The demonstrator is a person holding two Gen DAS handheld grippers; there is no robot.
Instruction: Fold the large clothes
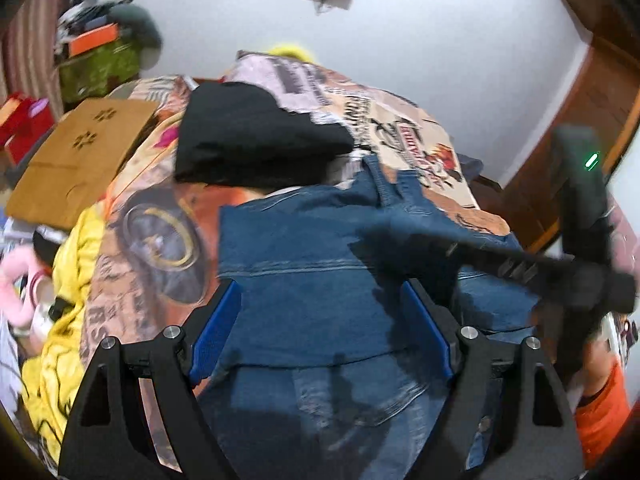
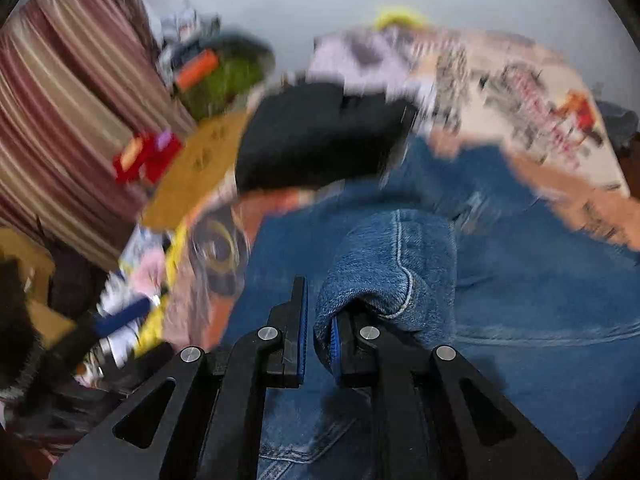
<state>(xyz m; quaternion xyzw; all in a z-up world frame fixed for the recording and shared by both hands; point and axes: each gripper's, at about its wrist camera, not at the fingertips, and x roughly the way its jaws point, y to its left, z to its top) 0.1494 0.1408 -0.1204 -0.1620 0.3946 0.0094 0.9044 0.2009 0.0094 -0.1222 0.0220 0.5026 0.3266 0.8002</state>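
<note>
Pinching a denim fold [image 2: 394,268] in the right gripper [image 2: 320,344], seemingly carrying it across the jeans [image 1: 304,264]; left gripper [image 1: 320,332] hovering open, ready to flatten.

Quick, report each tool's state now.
Left tool: open, empty, above the denim garment.
Right tool: closed, gripping a fold of the denim garment.

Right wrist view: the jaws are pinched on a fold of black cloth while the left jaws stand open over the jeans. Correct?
Not quite. The right gripper is pinched on a fold of the blue denim jeans, not black cloth, as the right wrist view shows. The black garment lies farther back on the bed. The left gripper does stand open over the jeans.
</note>
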